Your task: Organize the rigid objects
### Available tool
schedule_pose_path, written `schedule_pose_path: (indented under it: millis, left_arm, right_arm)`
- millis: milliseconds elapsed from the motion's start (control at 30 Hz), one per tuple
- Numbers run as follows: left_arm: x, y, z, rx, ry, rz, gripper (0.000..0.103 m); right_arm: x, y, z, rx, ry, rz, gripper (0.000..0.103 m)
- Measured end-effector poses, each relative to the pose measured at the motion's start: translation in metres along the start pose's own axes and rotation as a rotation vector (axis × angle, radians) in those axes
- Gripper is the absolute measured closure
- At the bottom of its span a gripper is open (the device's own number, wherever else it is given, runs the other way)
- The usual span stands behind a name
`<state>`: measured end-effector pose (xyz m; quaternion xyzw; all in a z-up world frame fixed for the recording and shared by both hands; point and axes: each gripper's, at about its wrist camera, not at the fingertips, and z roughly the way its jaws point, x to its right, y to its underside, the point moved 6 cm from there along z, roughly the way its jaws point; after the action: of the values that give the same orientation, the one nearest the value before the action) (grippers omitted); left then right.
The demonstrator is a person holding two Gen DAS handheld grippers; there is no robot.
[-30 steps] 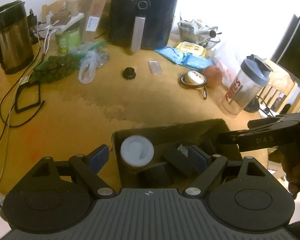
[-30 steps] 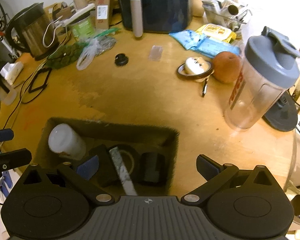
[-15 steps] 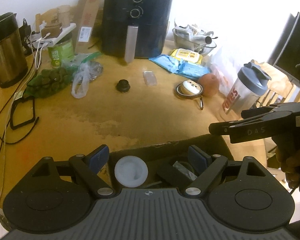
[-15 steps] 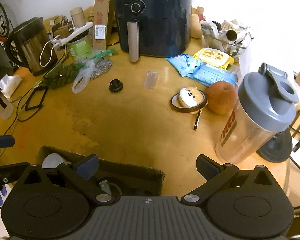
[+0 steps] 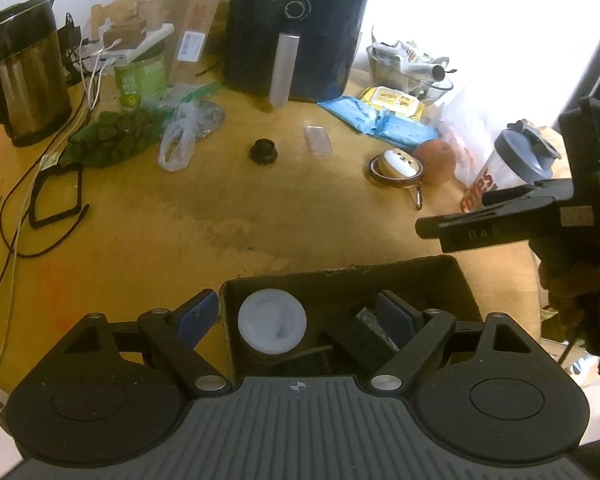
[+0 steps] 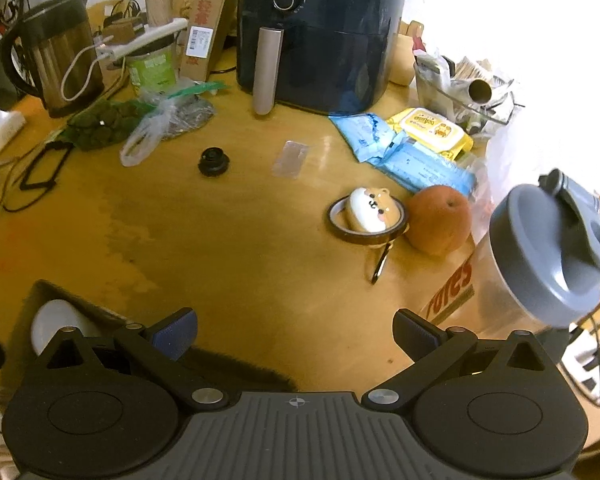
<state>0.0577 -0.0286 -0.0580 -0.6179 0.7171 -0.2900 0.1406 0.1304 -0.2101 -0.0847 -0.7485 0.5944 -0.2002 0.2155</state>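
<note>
the wooden counter (image 6: 228, 248) was crowded — an air fryer (image 6: 320, 28) and a kettle (image 5: 24, 68) along the back, wipes packets and bags around them. your dark box (image 5: 440, 280) sat at the near edge, already holding a white cylinder (image 5: 272, 326) and some dark pieces i couldn't identify. your left gripper (image 5: 300, 316) hung over the box with its jaws wide and nothing between the pads. your right gripper (image 6: 294, 332) was also spread wide and empty, aimed at bare wood, with the shaker bottle (image 6: 540, 264) just beside its right finger. loose rigid things lay well apart from the box: a small black knob (image 6: 214, 160), a clear flat case (image 6: 292, 158), and a dog-faced toy (image 6: 374, 210) resting inside a tape roll (image 6: 340, 230). i'd judge the bottle the main risk — swing the right gripper toward the toy and a finger could clip it and tip it. the toy and the roll could also come up together.
</note>
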Motion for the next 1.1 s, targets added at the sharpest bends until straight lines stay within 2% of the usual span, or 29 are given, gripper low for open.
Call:
schedule_pose_path:
  millis: [633, 1100]
  left_arm:
    - [-0.008, -0.009, 0.001, 0.005, -0.051, -0.056, 0.016]
    - [-0.022, 0.001, 0.003, -0.034, -0.11, -0.127, 0.016]
  right_arm:
    - [-0.007, -0.033, 0.051, 0.002, 0.072, -0.115, 0.0]
    - [0.019, -0.055, 0.102, -0.004, 0.164, 0.032, 0.0]
